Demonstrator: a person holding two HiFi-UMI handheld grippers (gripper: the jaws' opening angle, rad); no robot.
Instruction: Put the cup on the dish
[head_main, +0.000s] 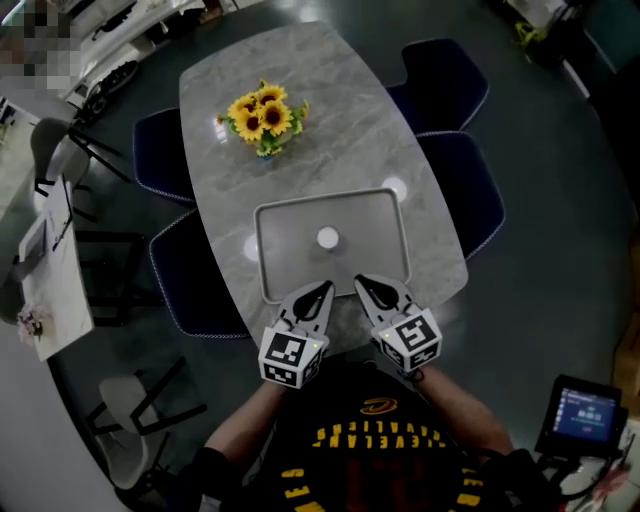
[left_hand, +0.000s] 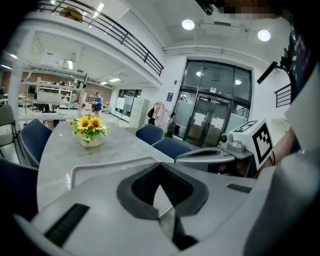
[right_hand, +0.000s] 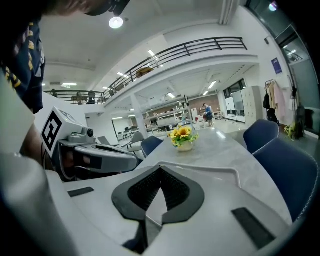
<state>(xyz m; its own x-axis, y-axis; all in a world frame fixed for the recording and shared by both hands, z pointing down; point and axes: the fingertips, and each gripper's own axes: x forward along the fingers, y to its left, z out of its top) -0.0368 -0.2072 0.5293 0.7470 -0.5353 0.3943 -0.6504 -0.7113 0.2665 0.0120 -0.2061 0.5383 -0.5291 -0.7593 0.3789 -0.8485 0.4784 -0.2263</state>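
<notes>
I'm holding the left gripper (head_main: 323, 289) and the right gripper (head_main: 361, 281) side by side, close in front of my chest and over the near edge of the table (head_main: 225, 95). Both are clenched on nothing. In each gripper view the dark pads (left_hand: 142, 187) are meeting at the tips, with only bare tray showing through the small gap behind them. I'm reading this as a parked pose: tips angled slightly down and toward each other, committed to no object.

Just beyond the tips, the grey tray (head_main: 290, 225) is lying square to me on the marble top, which suits it as the working area for this job. It is looking bare apart from one bright round spot (head_main: 327, 238) near its middle, a little ahead of both grippers and between their lines. Two similar glints are showing on the table beside the tray, so I'm taking it for a ceiling-lamp reflection, though I can't rule out a small white object.

I'm finding no cup and no dish in any view, so I can't place either relative to the grippers.

Farther up the table a vase of sunflowers (head_main: 266, 118) is standing well clear of the tray, and dark blue chairs (head_main: 445, 80) are tucked in along the sides.
</notes>
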